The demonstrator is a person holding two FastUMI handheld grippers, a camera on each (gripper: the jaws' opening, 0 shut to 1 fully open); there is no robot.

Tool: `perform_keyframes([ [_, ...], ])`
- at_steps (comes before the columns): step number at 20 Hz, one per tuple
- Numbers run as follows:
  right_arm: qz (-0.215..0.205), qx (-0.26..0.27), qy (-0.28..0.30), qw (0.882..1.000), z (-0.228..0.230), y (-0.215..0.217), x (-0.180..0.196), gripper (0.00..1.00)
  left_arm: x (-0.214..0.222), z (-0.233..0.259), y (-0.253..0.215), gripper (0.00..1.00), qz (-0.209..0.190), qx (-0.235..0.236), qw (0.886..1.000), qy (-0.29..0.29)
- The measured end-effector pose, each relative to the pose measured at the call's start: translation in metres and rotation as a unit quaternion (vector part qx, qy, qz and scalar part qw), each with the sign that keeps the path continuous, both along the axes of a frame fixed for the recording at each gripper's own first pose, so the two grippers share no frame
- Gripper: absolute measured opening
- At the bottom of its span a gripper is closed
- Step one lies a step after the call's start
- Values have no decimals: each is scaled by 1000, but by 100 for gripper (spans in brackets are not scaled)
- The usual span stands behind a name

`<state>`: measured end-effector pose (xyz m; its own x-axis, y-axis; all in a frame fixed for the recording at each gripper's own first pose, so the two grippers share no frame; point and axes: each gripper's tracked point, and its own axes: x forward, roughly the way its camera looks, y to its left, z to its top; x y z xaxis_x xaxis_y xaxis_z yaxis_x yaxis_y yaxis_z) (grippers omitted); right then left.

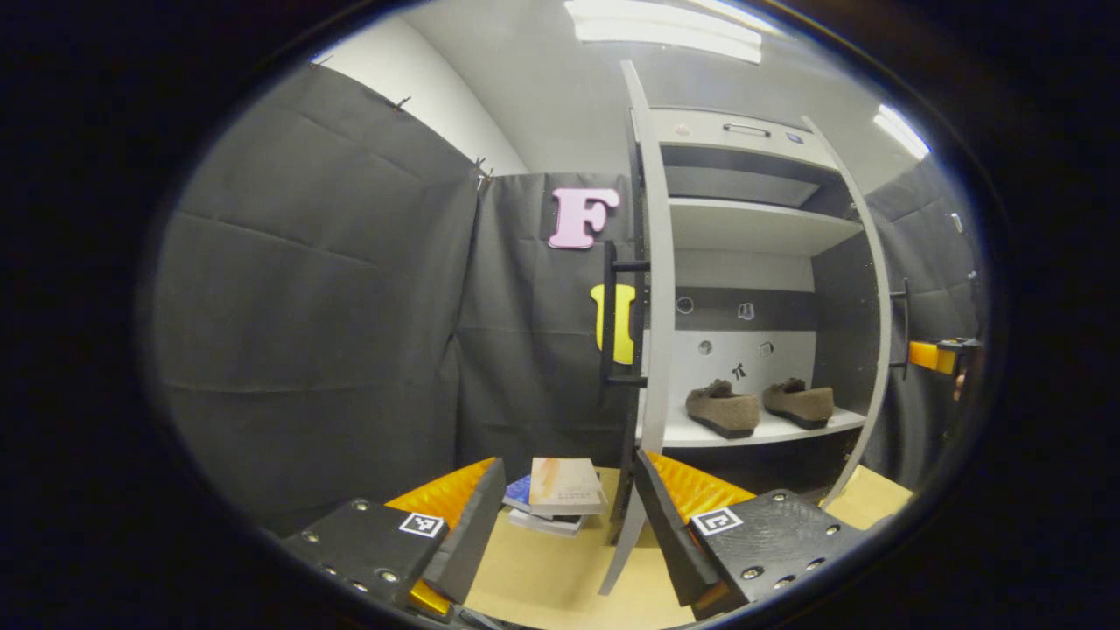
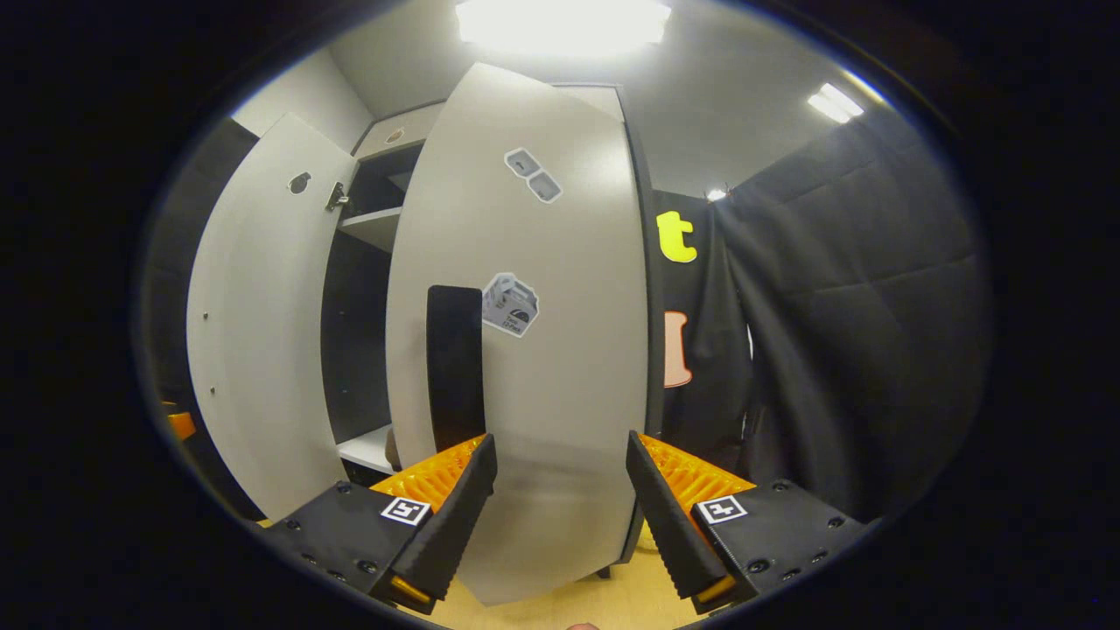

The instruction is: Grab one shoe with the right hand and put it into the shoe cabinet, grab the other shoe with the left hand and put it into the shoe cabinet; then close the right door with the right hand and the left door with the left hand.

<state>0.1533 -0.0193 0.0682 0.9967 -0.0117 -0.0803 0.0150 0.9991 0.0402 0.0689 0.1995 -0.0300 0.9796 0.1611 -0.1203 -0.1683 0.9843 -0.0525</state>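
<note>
Unreadable stickers (image 2: 510, 304) on right door (image 2: 560, 367)

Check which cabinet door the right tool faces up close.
The right door, the one with stickers and a dark handle on its front. The open right tool points at that panel; the left door stands farther off.

A small stack of books (image 1: 560, 496) lies low in the middle of the left gripper view on a tan surface (image 1: 542, 569), the top one pale with an orange streak. Ceiling lights (image 1: 662, 31) glow along the upper edge. The lower book looks blue, perhaps.
</note>
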Motion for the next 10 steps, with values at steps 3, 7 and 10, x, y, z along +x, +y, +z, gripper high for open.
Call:
perform_keyframes([
  [3, -1, 2, -1, 1000, 0, 3, 4, 95, 4, 4, 6, 93, 5, 2, 1000, -1],
  [7, -26, 7, -8, 1000, 1, -15, -6, 96, 21, 18, 27, 79, 18, 6, 1000, -9],
  [10, -51, -5, -7, 999, -3, -40, -21, 96, 39, 39, 51, 86, 39, 16, 999, -28],
])
